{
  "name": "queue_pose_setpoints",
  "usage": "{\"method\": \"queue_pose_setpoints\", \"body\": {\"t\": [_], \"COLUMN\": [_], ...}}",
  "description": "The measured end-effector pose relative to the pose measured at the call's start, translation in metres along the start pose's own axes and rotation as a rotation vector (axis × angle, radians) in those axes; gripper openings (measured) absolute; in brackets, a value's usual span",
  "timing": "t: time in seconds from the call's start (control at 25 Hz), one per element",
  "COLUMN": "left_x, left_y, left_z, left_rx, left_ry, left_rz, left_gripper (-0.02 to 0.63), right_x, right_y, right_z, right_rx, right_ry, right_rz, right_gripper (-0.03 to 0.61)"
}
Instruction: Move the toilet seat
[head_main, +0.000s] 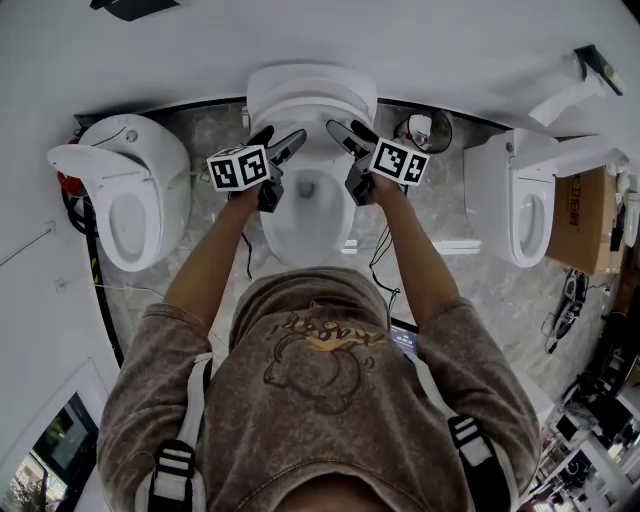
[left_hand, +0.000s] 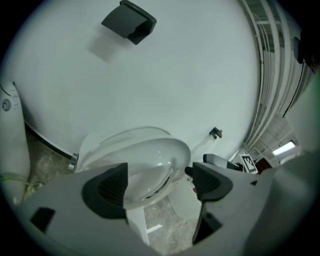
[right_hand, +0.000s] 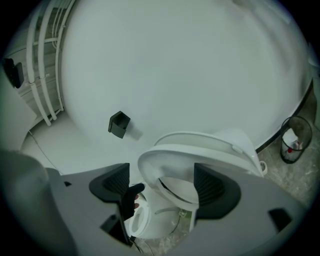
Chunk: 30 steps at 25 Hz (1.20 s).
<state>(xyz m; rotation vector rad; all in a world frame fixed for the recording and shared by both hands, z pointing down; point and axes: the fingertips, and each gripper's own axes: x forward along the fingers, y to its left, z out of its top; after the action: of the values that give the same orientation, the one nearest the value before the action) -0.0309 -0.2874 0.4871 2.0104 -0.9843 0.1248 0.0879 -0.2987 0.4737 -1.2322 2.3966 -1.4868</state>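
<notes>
Overhead, head view: toilet seat (head_main: 310, 92) raised, top centre; left gripper (head_main: 282, 142) and right gripper (head_main: 352, 134) flank it. Left gripper view: 2 jaws apart, toilet seat rim between, centre. Right gripper view: 2 jaws apart, toilet seat between, lower centre.

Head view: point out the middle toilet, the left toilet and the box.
Middle toilet (head_main: 300, 225): head view, in the bowl.
Left toilet (head_main: 128, 225): head view, in the bowl.
Box (head_main: 585, 220): head view, printed face.
</notes>
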Motion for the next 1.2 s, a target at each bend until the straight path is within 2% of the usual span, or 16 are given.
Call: {"method": "queue_pose_setpoints", "body": {"t": [0.16, 0.4, 0.8, 1.0, 1.2], "left_x": [-0.011, -0.035, -0.071, -0.093, -0.119], "left_y": [-0.013, -0.040, -0.099, -0.122, -0.138], "left_z": [0.007, 0.011, 0.034, 0.043, 0.051], "left_rx": [0.005, 0.083, 0.163, 0.225, 0.285], "left_ry": [-0.024, -0.028, -0.127, -0.148, -0.193], "left_rz": [-0.019, -0.040, -0.080, -0.096, -0.080], "left_gripper": [0.413, 0.414, 0.414, 0.414, 0.414], "right_x": [-0.009, -0.027, -0.078, -0.102, -0.125], "right_y": [0.009, 0.032, 0.082, 0.102, 0.118], "right_z": [-0.002, -0.006, 0.004, 0.005, 0.003], "right_rx": [-0.027, -0.117, -0.240, -0.307, -0.374], "right_ry": [-0.001, -0.010, -0.046, -0.050, -0.049], "right_rz": [0.004, 0.019, 0.048, 0.056, 0.054], "right_gripper": [0.396, 0.396, 0.396, 0.396, 0.396]}}
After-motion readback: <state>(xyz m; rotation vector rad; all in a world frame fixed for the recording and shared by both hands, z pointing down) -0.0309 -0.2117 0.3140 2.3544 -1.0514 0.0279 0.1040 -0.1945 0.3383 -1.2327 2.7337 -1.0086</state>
